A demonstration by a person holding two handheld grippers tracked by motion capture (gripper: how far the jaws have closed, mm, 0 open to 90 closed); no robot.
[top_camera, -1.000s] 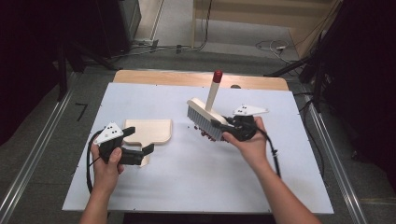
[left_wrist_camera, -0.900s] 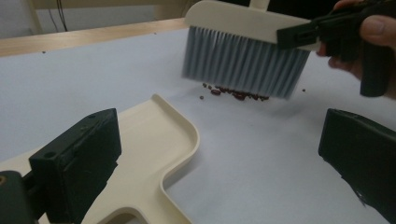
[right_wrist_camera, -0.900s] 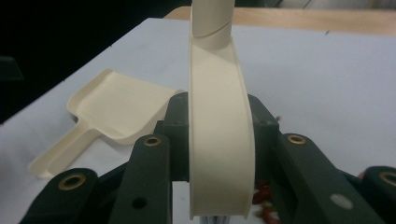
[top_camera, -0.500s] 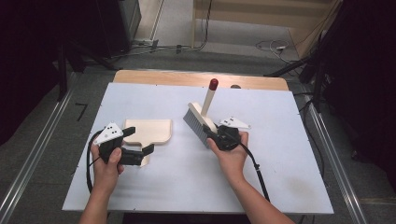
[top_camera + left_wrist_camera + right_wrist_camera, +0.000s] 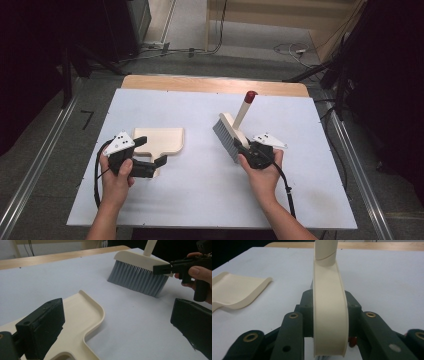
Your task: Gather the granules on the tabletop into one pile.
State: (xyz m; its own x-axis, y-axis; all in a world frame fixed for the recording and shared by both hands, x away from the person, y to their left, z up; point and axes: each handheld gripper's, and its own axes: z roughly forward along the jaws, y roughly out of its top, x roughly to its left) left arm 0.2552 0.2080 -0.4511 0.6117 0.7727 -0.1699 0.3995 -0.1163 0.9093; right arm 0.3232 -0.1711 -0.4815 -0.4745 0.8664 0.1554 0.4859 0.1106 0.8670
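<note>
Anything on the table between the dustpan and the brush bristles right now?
Nothing: bare white table lies between the dustpan and the brush, as the left gripper view and high view show.

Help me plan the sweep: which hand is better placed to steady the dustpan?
Left. The left gripper sits open astride the dustpan handle, its fingers on either side. The right gripper is shut on the brush, apart from the pan.
</note>
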